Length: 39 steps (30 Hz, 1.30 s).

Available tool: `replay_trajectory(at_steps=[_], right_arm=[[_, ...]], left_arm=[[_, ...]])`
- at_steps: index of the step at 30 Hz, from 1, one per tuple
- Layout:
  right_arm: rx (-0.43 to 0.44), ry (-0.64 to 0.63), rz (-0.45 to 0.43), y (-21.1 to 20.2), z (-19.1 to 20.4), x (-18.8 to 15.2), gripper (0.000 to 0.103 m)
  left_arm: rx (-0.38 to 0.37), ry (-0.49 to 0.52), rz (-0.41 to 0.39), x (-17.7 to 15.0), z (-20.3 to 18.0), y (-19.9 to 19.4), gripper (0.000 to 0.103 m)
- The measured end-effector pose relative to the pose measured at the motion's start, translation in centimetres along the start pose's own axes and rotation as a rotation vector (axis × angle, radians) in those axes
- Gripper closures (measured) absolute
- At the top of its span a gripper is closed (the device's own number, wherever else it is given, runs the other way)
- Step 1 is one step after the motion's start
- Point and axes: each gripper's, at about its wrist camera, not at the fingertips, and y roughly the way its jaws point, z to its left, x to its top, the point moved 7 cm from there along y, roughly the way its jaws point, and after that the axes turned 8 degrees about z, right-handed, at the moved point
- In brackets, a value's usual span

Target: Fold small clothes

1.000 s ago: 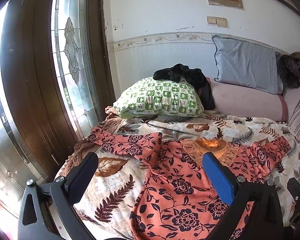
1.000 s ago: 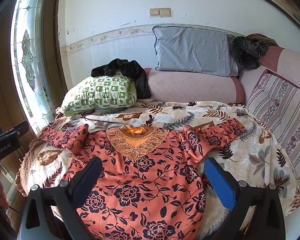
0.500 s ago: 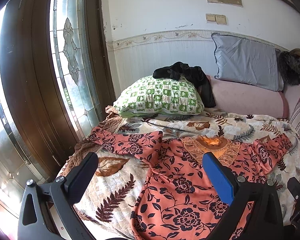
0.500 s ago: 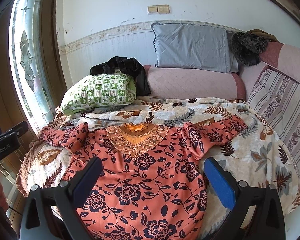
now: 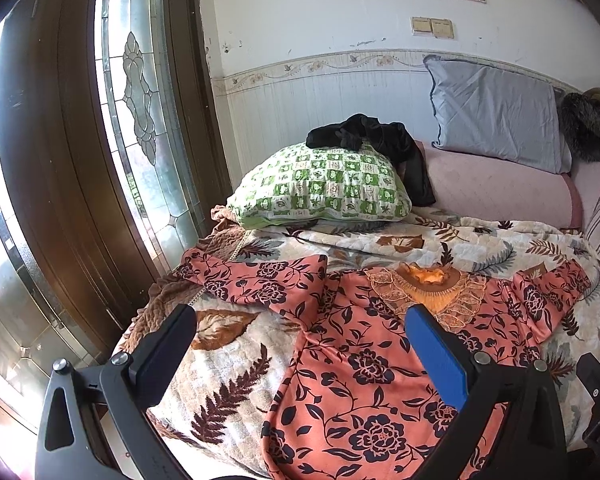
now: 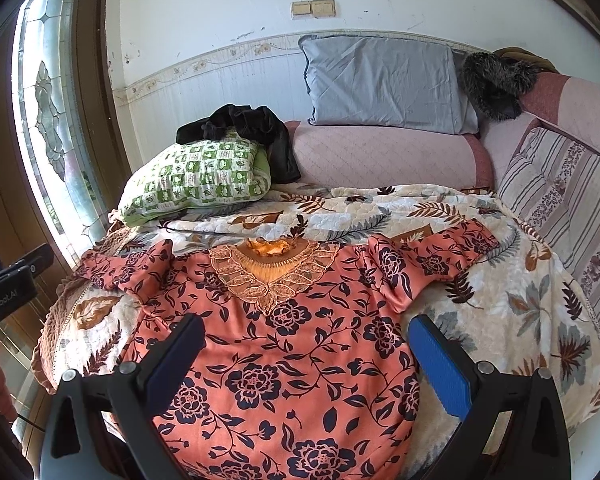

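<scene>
Left gripper (image 5: 300, 336): jaws spread wide, nothing between them, held above the near left part of the bed. Right gripper (image 6: 304, 338): jaws spread wide, empty, held above the lower body of the top (image 6: 284, 344).

The top is an orange garment with a dark flower print and a lace neckline. It lies flat, face up, on the blanket (image 6: 520, 292), neckline toward the wall (image 6: 204, 12). Both sleeves are spread outward; the left sleeve (image 5: 256, 280) is bunched and creased near the bed edge, the right sleeve (image 6: 432, 256) runs toward the striped cushion (image 6: 560, 200). The hem hangs over the near edge of the bed.

The blanket is cream with a brown and grey leaf print and covers the bed. Behind it lies a green checked pillow (image 6: 196, 180) with a black cloth (image 6: 260, 128) draped over its top. A pink bolster (image 6: 384, 156) runs along the wall; a grey pillow (image 6: 384, 84) leans upright above it. A dark furry item (image 6: 496, 80) sits in the far right corner.

The wall is white with a patterned border strip and two switches (image 6: 314, 9). A wooden door (image 5: 52, 160) with a leaded glass panel (image 5: 136, 92) stands left of the bed.
</scene>
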Motion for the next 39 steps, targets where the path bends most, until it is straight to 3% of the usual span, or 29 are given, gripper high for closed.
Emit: replay_trajectory(at_steps=[16, 21, 24, 27, 29, 31, 34, 36, 39], right_arm=[[-0.015, 0.03, 0.045, 5.2, -2.2, 1.0, 0.0], [-0.005, 0.072, 0.079, 7.9, -5.0, 1.8, 0.0], [0.019, 0.16, 0.076, 10.2, -9.6, 2.9, 0.0], [0.065, 0.291, 0.077, 13.0, -16.8, 3.7, 0.0], [0.067, 0.406, 0.082, 15.2, -22.6, 4.2, 0.0], [0.081, 0.556, 0.089, 17.5, -28.8, 4.4, 0.003], [0.161, 0.763, 0.122, 21.4, -36.5, 5.1, 0.026], [0.154, 0.816, 0.134, 23.5, -39.7, 5.8, 0.028], [0.137, 0.869, 0.136, 26.6, -42.6, 6.9, 0.039]], left_arm=[[0.027, 0.034, 0.058, 0.5, -2.4, 4.9, 0.0], [-0.035, 0.057, 0.125, 0.4, -5.6, 9.5, 0.0], [-0.101, 0.083, 0.206, -0.7, -9.0, 15.1, 0.0], [-0.101, 0.144, 0.325, -3.0, -12.8, 21.2, 0.0], [-0.098, 0.166, 0.355, -4.2, -14.6, 23.1, 0.0], [-0.147, 0.164, 0.357, -4.8, -15.8, 23.7, 0.0], [-0.217, 0.176, 0.305, -4.6, -17.5, 23.8, 0.0], [-0.264, 0.19, 0.268, -4.4, -18.3, 23.9, 0.0], [-0.319, 0.216, 0.274, -4.5, -19.0, 24.9, 0.0]])
